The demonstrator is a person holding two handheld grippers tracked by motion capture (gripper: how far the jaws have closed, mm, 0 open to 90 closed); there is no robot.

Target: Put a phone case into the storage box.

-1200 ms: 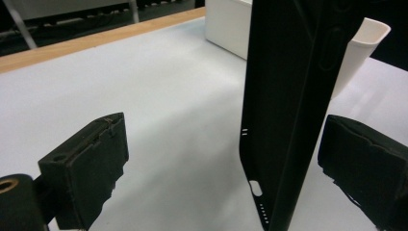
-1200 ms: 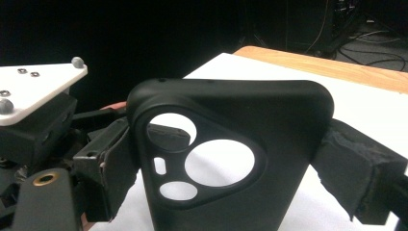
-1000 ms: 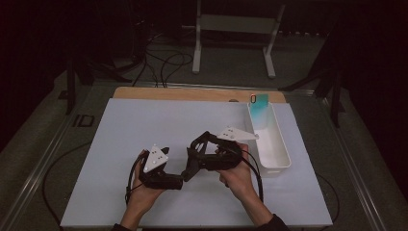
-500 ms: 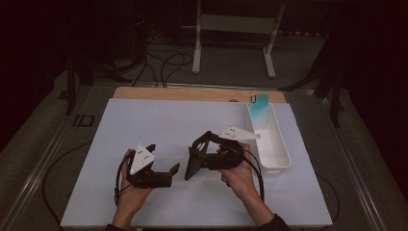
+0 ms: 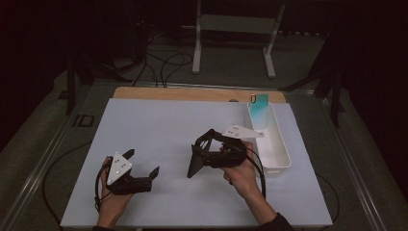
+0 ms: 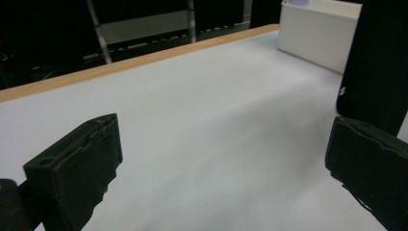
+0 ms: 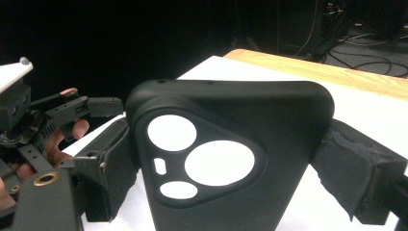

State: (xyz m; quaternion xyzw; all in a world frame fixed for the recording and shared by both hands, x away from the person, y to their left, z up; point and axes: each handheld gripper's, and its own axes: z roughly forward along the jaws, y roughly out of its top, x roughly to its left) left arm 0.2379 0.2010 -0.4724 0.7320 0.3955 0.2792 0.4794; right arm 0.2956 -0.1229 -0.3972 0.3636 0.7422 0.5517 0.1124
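Right gripper view: jaws grip blk phone case [image 7: 231, 159].

Matt black rubbery phone case [image 7: 226, 159]; smooth white tabletop [image 5: 159, 130].

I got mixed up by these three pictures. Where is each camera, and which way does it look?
High view: above the person's side, looking down on the table; both hands, left gripper and right gripper show.
Left gripper view: on the left gripper, looking between its open jaws over the table to the white tray.
Right gripper view: on the right gripper, facing the black phone case in its jaws.
Shared: the phone case and the tray.
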